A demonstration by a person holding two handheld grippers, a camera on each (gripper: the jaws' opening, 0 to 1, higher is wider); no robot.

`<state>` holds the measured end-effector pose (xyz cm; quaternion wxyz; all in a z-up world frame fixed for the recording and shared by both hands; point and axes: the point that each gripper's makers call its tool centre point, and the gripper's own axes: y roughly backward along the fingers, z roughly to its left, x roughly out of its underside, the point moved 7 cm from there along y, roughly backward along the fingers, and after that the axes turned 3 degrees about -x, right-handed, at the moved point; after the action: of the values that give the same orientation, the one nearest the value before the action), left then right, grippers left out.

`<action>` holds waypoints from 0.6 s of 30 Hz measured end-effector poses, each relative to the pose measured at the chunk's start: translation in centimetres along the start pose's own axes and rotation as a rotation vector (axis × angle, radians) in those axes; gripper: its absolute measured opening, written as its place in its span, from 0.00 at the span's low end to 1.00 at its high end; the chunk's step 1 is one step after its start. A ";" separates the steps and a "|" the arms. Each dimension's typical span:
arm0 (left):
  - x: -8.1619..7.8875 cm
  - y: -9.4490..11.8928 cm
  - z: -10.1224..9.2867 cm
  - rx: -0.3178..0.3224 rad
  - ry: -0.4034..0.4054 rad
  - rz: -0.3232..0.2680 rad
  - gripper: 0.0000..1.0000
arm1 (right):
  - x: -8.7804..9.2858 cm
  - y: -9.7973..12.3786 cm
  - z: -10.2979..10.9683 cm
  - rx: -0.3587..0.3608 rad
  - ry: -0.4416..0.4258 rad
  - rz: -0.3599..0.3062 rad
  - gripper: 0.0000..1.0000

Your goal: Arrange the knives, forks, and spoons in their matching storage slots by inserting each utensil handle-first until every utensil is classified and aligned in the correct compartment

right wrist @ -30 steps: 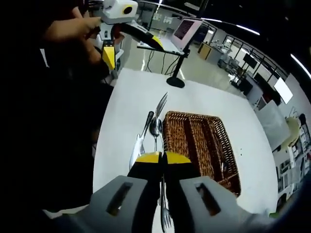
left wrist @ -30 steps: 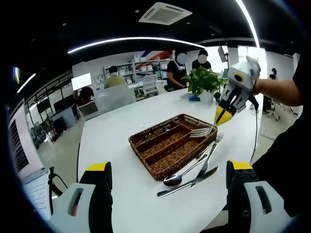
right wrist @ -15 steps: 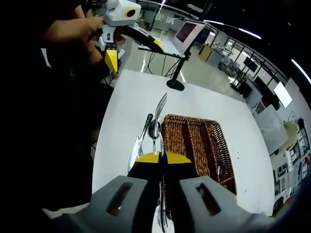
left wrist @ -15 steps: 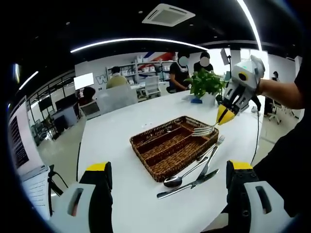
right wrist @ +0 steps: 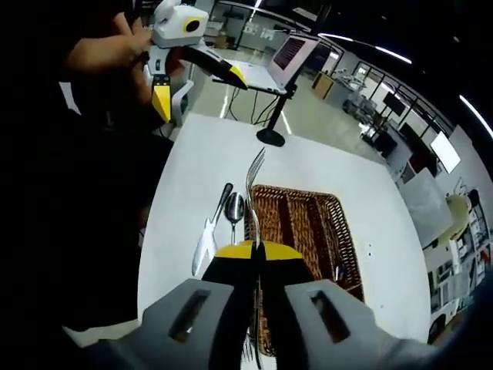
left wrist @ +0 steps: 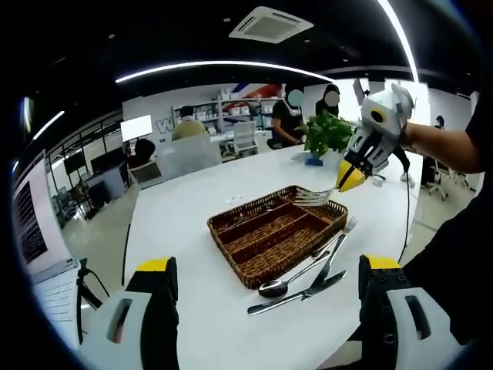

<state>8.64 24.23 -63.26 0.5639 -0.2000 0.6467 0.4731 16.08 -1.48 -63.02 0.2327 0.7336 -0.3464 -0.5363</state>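
A brown wicker tray [left wrist: 271,231] with long slots lies on the white table [left wrist: 185,208]. Beside its near edge lie a spoon [left wrist: 286,280], a fork [left wrist: 334,248] and a knife [left wrist: 296,294]. My right gripper [left wrist: 346,183] hovers over the tray's right end, shut on another fork [left wrist: 311,198] that sticks out level above the rim. In the right gripper view the jaws [right wrist: 257,248] pinch that fork [right wrist: 253,349] above the tray [right wrist: 312,231], with the spoon [right wrist: 233,208], knife [right wrist: 205,240] and loose fork [right wrist: 254,166] to its left. My left gripper [left wrist: 269,264] is open, held back from the tray.
A potted plant [left wrist: 324,132] stands at the table's far end, behind the right gripper. A person's arm [left wrist: 447,146] holds that gripper. People, chairs and shelves fill the room beyond. The left gripper [right wrist: 196,89] is off the table's end, near a stand with a screen [right wrist: 286,58].
The right gripper has carried the fork a little up and further over the tray's right end. The left gripper and the cutlery on the table have stayed where they were.
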 end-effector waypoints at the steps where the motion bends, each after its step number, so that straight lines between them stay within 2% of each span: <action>1: 0.0 0.0 0.0 -0.002 0.000 -0.001 0.99 | 0.0 0.0 -0.3 0.006 0.001 -0.004 0.00; 7: 0.1 0.0 0.0 -0.012 -0.016 0.028 0.99 | -0.1 0.0 -1.7 0.024 -0.002 -0.011 0.00; 11: -0.1 0.0 0.1 -0.018 -0.002 0.007 0.99 | -0.2 -0.1 -2.4 0.032 0.004 -0.016 0.00; 18: 0.0 0.3 0.0 -0.023 -0.001 0.002 0.99 | -0.6 0.0 -4.1 0.056 0.013 -0.015 0.00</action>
<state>8.44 24.39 -63.19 0.5613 -0.2056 0.6413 0.4811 19.91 -1.15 -61.40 0.2102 0.7457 -0.3544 -0.5235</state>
